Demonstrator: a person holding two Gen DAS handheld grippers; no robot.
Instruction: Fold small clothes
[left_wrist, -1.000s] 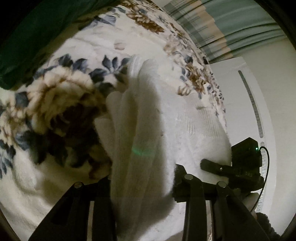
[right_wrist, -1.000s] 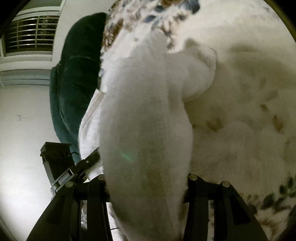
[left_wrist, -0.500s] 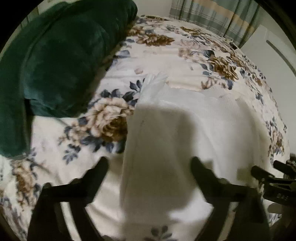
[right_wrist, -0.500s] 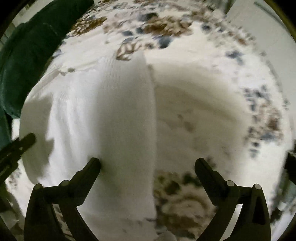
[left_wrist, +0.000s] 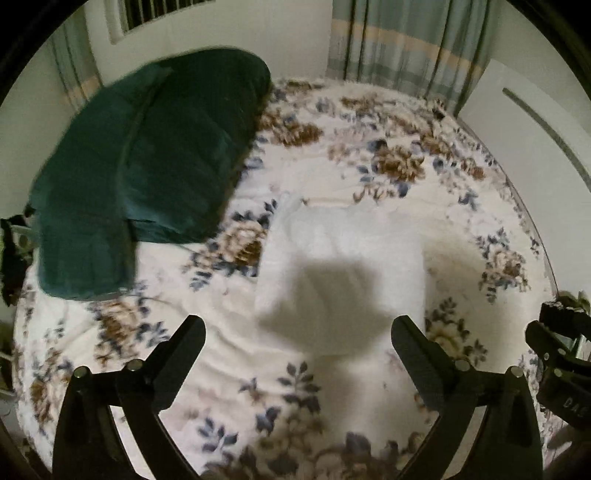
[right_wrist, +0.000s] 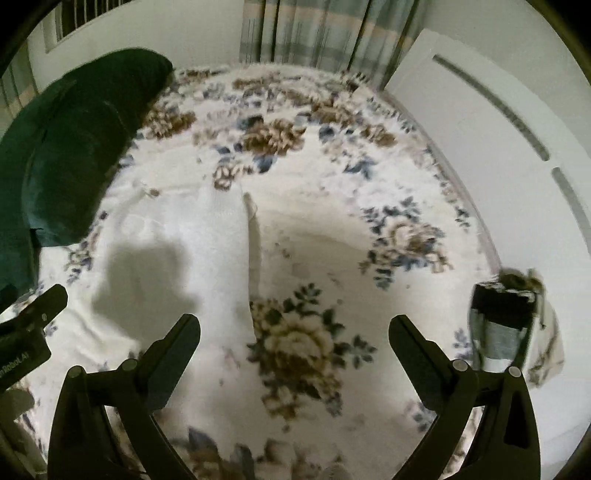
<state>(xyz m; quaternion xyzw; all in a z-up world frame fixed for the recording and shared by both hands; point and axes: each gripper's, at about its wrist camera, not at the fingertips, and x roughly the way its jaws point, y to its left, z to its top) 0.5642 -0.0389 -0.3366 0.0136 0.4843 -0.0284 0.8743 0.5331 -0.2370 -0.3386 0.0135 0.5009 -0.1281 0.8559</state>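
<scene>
Now, from the left wrist, the left gripper (left_wrist: 297, 328) hangs above the bed, tilted down, jaws opening wide and empty; the white folded knit cloth (left_wrist: 343, 254) lies flat on the floral fleece blanket (left_wrist: 332, 177). From the right wrist, the right gripper (right_wrist: 293, 326) is wide and empty too. I judge this fold released; next comes another fold or another garment.

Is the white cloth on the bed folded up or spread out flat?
Folded. The white cloth lies on the bed as a neat block with straight edges, and the right view shows a doubled layer along one side.
</scene>
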